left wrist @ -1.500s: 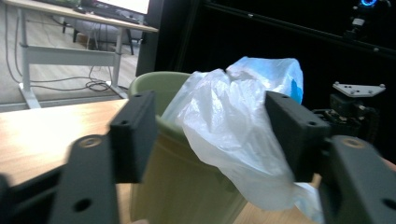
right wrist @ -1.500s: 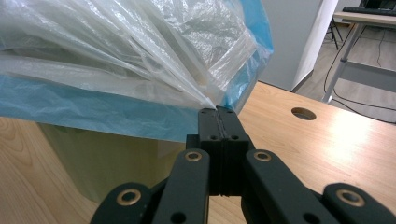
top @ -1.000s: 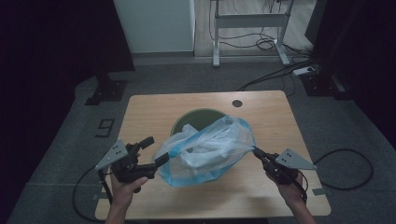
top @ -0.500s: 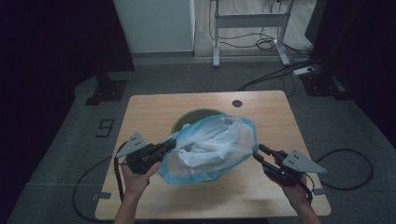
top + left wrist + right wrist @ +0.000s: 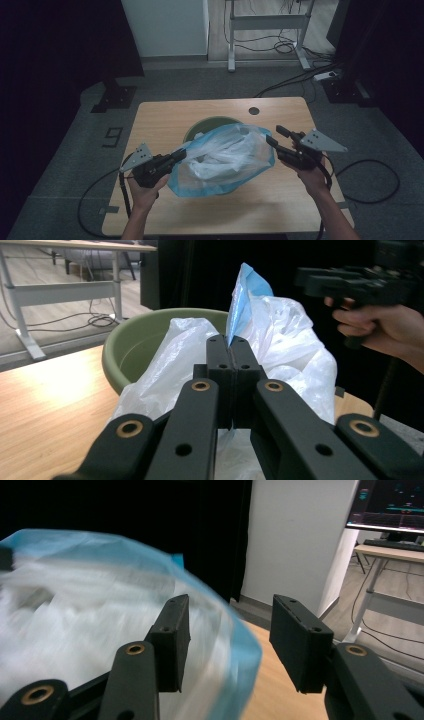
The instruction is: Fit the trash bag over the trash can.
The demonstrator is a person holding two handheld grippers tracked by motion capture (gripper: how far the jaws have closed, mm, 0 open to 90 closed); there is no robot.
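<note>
1. Dim room all around, with a pale wooden table (image 5: 150,120) under me and a white metal desk frame (image 5: 265,22) with loose cables on the floor beyond it.
2. At the left, my left gripper (image 5: 176,155) had its jaws pressed together on the near left edge of the plastic bag (image 5: 225,160); in the left gripper view (image 5: 231,365) a blue-edged fold of the film rose straight out from between them.
3. In the middle, the bag lay bunched and puffed over the near side of a green bowl (image 5: 210,122), part resting on the table in front of the bowl. It was thin white film with a blue rim, lifted a little where I held it.
4. I judged the bag very light, soft and slippery, with no stiffness of its own. It would sag, slide or tear if pulled hard. The blue rim looked the best place to pinch, since the doubled edge gives more to grip than the loose white middle.
5. At the right, my right gripper (image 5: 275,137) stood with its jaws apart, just beside the bag's right edge. In the right gripper view (image 5: 227,640) the blue rim curved between the spread jaws, blurred, and nothing was clamped.
</note>
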